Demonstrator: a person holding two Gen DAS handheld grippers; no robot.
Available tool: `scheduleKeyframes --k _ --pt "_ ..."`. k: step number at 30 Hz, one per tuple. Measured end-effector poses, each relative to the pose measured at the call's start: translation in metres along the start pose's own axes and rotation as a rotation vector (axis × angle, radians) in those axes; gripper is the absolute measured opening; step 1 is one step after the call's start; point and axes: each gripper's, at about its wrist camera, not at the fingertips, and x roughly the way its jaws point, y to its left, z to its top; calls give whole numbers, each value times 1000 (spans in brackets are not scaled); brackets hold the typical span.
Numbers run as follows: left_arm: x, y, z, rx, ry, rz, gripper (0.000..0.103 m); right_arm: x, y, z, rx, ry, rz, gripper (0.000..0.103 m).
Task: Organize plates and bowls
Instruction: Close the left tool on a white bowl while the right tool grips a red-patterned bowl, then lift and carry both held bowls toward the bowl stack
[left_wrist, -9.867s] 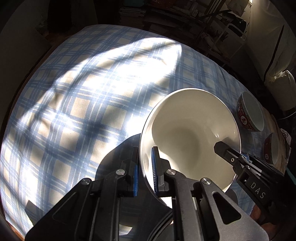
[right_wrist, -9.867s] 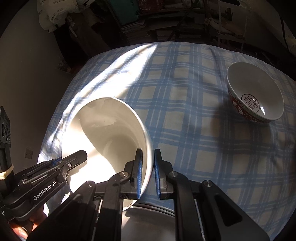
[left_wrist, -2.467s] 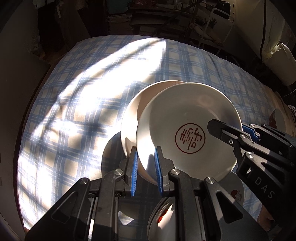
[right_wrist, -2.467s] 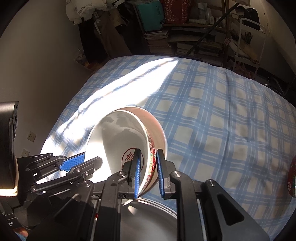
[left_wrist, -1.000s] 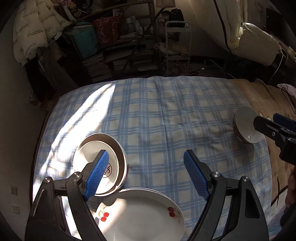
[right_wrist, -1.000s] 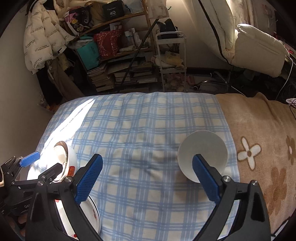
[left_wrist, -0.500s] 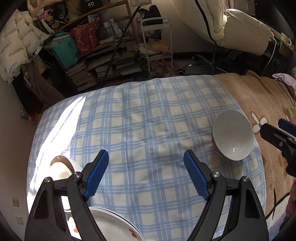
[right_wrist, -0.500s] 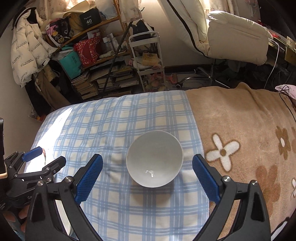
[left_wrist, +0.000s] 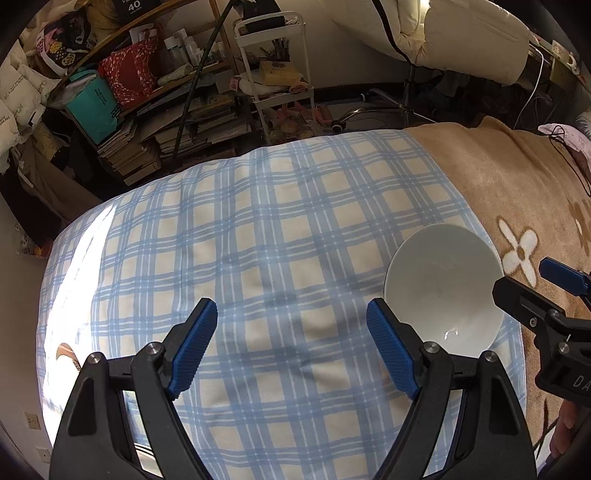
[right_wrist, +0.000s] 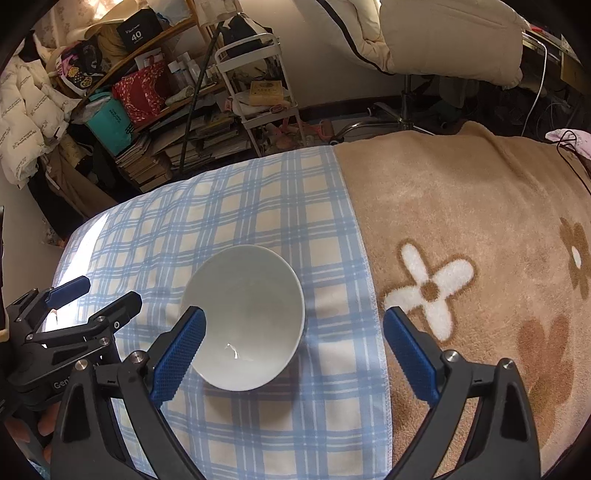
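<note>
The bed (right_wrist: 480, 206) fills both views, its left part under a blue plaid cloth (left_wrist: 258, 240) and its right part under a tan blanket (right_wrist: 461, 221) with flower shapes. Sun falls in a bright band along the cloth's left edge. Beyond the bed's far edge stand a cluttered shelf (left_wrist: 155, 85) with stacked books below it, a white cart (right_wrist: 258, 85) and a cream chair (left_wrist: 461, 33).

The right hand-held gripper (right_wrist: 293, 339) hangs above the bed looking down and forward, jaws spread wide and holding nothing. Its left pad overlaps the near left rim of the bowl (right_wrist: 245, 317) in the picture; whether it touches cannot be told. Its right pad sits over the blanket, well clear of the bowl.

The left hand-held gripper (left_wrist: 291, 349) is also wide open and empty, poised over bare plaid cloth. In the right wrist view it shows at the lower left, its tips just left of the bowl and apart from it.

The white bowl stands upright on the cloth, close to the seam where cloth meets blanket, with bare cloth to its left and behind it. In the left wrist view the bowl (left_wrist: 443, 291) lies just right of the left gripper's right pad, and the right gripper's tips (left_wrist: 524, 291) reach in at its right rim.

A sliver of a brown-rimmed dish (left_wrist: 66, 352) shows at the cloth's sunlit left edge.
</note>
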Motion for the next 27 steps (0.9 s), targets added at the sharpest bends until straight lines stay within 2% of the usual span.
scheduleKeyframes --k 4,6,7,8,9,10,12,14,18,27 --pt "12 -13 2 24 14 -3 82 14 -7 0 9 35 13 82" --pt "18 -19 3 39 17 -10 82 21 -8 0 9 60 12 66" --pt "20 -22 3 46 16 -14 82 24 -8 0 10 69 16 62" --pt "22 -25 3 54 17 -20 76 26 -8 -1 11 78 22 55" --pt "25 -28 3 58 26 -31 65 29 -8 -1 11 88 27 46" --pt "28 -30 4 59 41 -49 60 31 -7 -2 11 97 30 41" --pt "33 -34 4 50 62 -89 41 34 -6 -4 10 108 37 27" --pt "37 -36 4 38 80 -138 30 37 -5 -5 15 117 59 20" --pt "44 -35 4 -9 129 -216 12 39 -2 -5 19 121 61 15" --pt "33 -28 -6 -30 168 -204 12 25 12 -9 32 115 50 13"
